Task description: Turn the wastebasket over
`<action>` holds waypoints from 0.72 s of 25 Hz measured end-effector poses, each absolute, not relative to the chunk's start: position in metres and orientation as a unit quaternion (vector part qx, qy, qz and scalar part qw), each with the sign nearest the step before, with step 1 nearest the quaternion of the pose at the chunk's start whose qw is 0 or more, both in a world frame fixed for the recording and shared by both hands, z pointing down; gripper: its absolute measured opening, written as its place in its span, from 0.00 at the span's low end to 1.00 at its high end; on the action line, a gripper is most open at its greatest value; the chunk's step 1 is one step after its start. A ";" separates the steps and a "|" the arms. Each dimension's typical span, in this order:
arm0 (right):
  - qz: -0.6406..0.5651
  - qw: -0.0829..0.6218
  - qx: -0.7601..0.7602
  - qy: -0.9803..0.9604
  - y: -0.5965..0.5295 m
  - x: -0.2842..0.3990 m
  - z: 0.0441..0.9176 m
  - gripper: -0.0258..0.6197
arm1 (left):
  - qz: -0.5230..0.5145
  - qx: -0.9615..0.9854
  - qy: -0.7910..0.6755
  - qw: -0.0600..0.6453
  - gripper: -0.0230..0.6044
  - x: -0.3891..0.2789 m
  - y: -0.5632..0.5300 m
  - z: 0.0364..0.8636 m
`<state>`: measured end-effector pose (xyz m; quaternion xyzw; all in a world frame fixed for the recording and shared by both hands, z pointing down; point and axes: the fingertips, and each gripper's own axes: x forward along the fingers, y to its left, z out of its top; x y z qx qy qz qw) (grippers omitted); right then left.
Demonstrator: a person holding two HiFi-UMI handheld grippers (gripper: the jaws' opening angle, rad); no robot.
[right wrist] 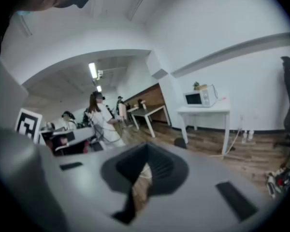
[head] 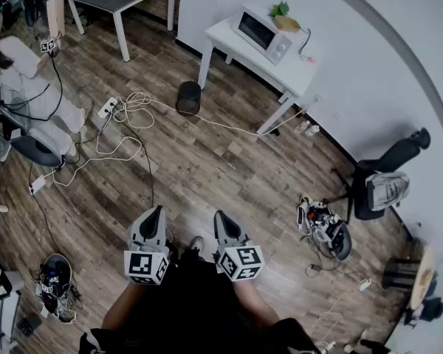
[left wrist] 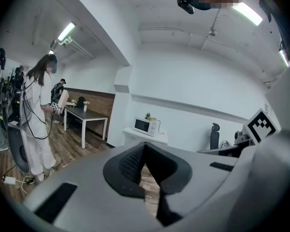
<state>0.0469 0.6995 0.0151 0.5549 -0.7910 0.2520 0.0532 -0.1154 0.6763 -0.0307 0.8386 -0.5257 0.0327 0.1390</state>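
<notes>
Both grippers were pressed together and empty; my left gripper (head: 156, 212) and right gripper (head: 221, 218) hung side by side just ahead of my body, tilted a little toward the wooden floor (head: 207, 168), with only floor showing past their closed tips. The wastebasket (head: 188, 97), a small dark cylinder, stood well apart from me across the room, on the floor just beside a leg of the white table (head: 225, 34) that carried the microwave (head: 260, 32); which end was up I could not tell from there. The step in hand, as I judged it, was the approach. Doing it well meant stepping over the loose white cable (head: 133, 108) lying near the wastebasket; spreading the jaws before arriving; and taking its wall from both sides, so it would turn over without rolling away.
</notes>
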 end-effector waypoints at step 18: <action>0.260 0.044 0.564 -0.783 0.687 0.020 0.011 0.09 | 0.041 0.845 -0.513 0.146 0.08 -0.138 0.662 -0.027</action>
